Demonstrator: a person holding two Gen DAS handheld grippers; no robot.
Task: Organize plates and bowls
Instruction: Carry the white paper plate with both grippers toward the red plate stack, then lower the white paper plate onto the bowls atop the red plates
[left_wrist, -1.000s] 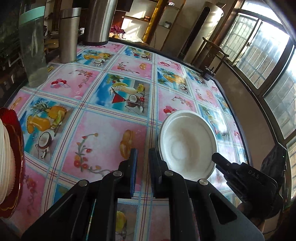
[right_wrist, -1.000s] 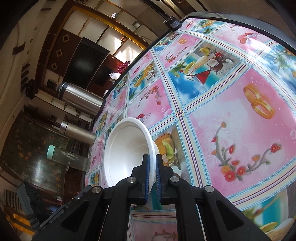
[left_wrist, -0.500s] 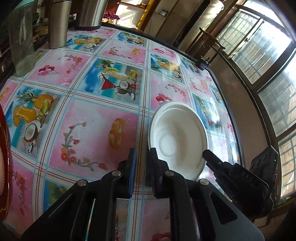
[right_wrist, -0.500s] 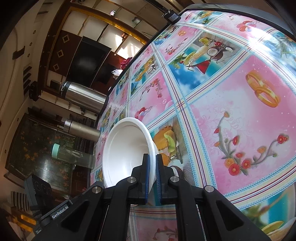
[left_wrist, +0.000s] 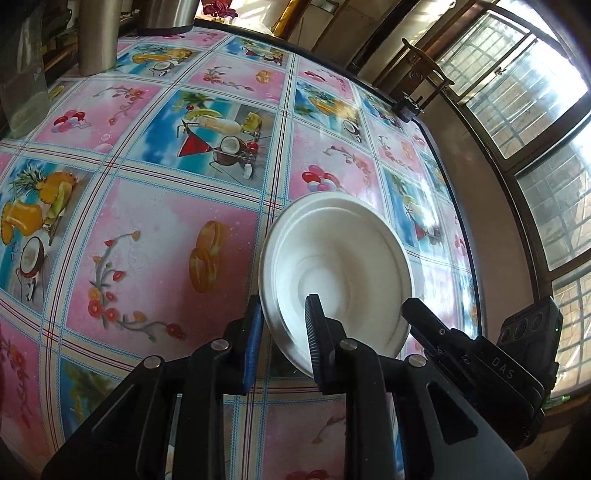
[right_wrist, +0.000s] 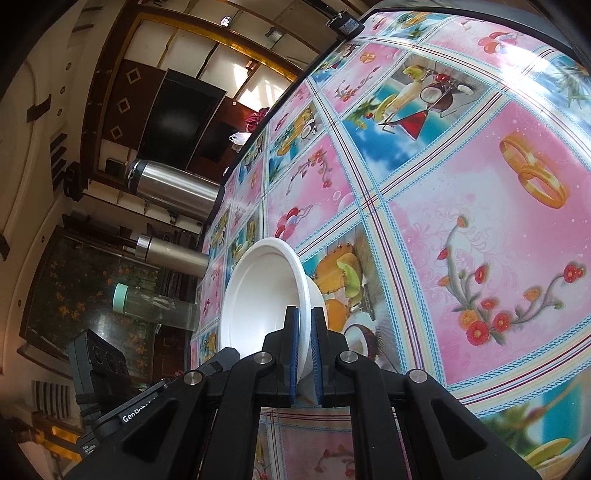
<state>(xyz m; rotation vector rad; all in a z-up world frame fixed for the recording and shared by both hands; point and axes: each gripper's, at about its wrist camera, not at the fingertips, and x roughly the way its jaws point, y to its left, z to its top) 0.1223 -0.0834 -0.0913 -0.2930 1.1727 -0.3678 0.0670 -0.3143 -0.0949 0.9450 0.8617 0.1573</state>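
Above the desk (left_wrist: 166, 229), with its glossy pink-and-blue fruit-and-flower cloth, a white moulded-fibre bowl (left_wrist: 334, 273) hangs tilted on edge, its hollow facing the left wrist camera. The right tool (right_wrist: 303, 347) is clamped on the bowl's rim, blue pads pressed to either side of the thin wall. The left tool (left_wrist: 284, 332) is spread wide, one finger inside the bowl and the other outside its near rim, not visibly pinching; I judge a handover between the two tools is under way, though whether the left fingers touch the wall cannot be told. As for progress, this one bowl is lifted but not set anywhere, and no stack or other plates show in either view, so how much is already sorted cannot be judged. Beyond the bowl, at the desk's far edge, stand a large steel flask (right_wrist: 173, 190), a slimmer steel bottle (right_wrist: 170, 253) and a clear bottle with a pale green cap (right_wrist: 155, 308). Both tool bodies hide the near strip of the desk, and the holder's hands are out of frame.
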